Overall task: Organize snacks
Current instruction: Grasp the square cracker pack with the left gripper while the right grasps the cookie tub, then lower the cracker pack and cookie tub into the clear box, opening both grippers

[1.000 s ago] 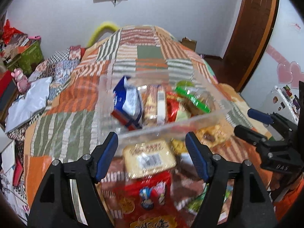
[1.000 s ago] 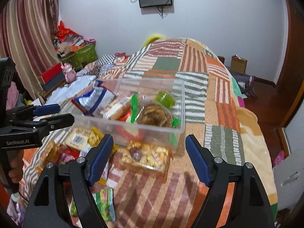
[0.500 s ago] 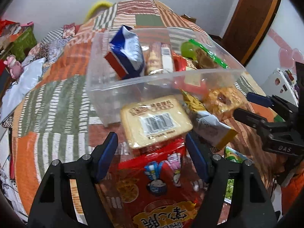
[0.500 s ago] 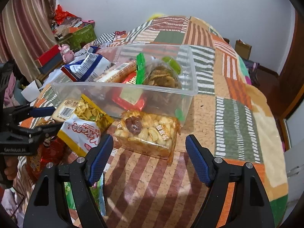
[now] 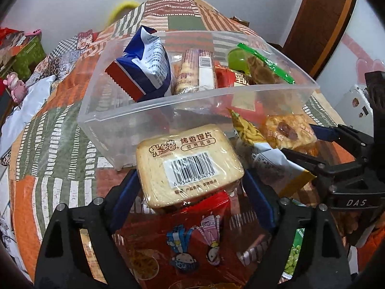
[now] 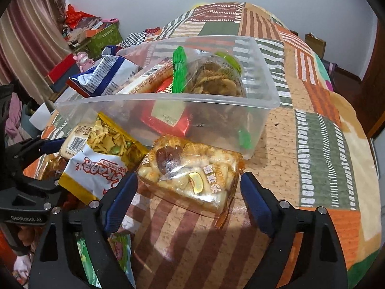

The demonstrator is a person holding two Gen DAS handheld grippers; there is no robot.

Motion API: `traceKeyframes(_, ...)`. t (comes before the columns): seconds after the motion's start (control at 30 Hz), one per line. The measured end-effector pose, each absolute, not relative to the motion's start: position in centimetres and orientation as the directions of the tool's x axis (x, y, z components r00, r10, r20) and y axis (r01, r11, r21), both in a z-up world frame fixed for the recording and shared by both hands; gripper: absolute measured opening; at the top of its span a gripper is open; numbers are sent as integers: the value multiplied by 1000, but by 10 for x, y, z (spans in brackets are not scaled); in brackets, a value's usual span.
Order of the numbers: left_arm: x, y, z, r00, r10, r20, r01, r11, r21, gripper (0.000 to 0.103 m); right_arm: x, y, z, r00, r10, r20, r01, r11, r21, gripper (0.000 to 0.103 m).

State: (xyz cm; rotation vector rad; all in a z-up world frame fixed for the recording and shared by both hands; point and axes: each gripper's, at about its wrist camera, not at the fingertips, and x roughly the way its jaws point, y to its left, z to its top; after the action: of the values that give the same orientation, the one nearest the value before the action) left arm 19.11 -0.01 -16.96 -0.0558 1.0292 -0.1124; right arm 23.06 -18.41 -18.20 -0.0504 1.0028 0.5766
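Left wrist view: left gripper (image 5: pixel 191 190) jaws opening, spread around a tan cracker pack (image 5: pixel 187 163) lying on a red bag (image 5: pixel 182 240) beside the clear bin (image 5: pixel 192 110), pads not pressing. Right gripper (image 6: pixel 189 192) jaws opening too, straddling a clear biscuit pack (image 6: pixel 190 171) just in front of the bin on the patchwork bedspread (image 6: pixel 312 144).

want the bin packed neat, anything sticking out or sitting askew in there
The blue and white bag stands tilted at the left end of the clear bin, poking well above the rim. The other packs inside lie below or near it.
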Motion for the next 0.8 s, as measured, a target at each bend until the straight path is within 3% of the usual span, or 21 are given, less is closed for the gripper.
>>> traceKeyframes(0.27,183,4,-169,542,-128,-830,51,992,-119,78,231,-178,-181,405,435,-804,-485,848,214,85)
traceKeyframes(0.47,174,7,-166,546,-129,-828,48,991,-123,78,230,-184,-180,406,449,-796,-479,846,234,78)
traceKeyframes(0.8,153,18,-144,580,-121,-806,26,991,-130,77,220,-197,-168,432,464,-774,-471,847,246,76)
